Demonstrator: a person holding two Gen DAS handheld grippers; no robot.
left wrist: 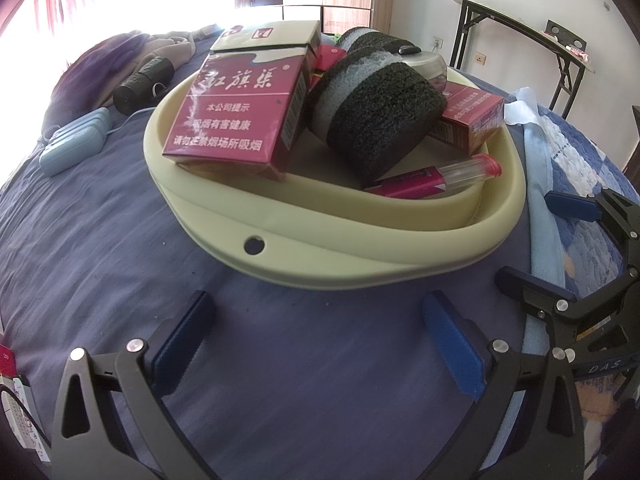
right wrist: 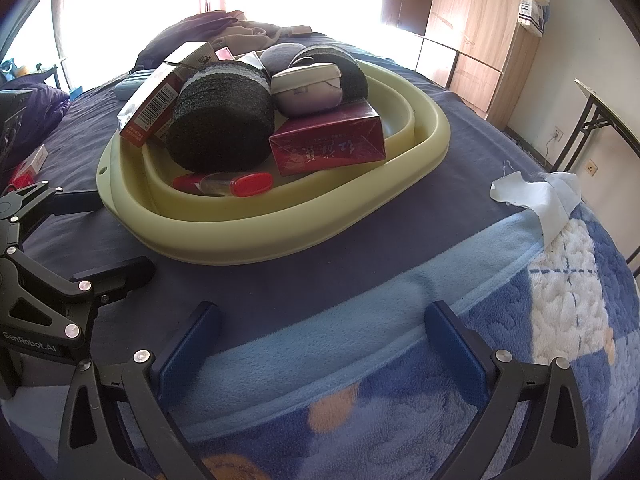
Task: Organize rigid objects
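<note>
Pale-green plastic basin point(left wrist: 320, 264) rests on the purple bedsheet point(left wrist: 100, 248) at twelve o'clock from both grippers, holding red cigarette packs point(left wrist: 236, 120), dark grey-banded sponge rolls point(left wrist: 384, 120), a red-capped clear tube point(left wrist: 436, 178) and a small grey case point(right wrist: 308, 92). Left gripper point(left wrist: 320, 344), jaws spread and empty, sits nearest the basin's front rim, the rim hole point(left wrist: 254, 245) just ahead at eleven o'clock. Right gripper point(right wrist: 320, 344), also spread and empty, hovers over the blue fleece blanket point(right wrist: 440, 360), farther from the rim. The tube's long axis runs nine-to-three in the right wrist view. Open sheet lies between jaws and rim; a light-blue case point(left wrist: 76, 140) sits at ten o'clock, well apart.
</note>
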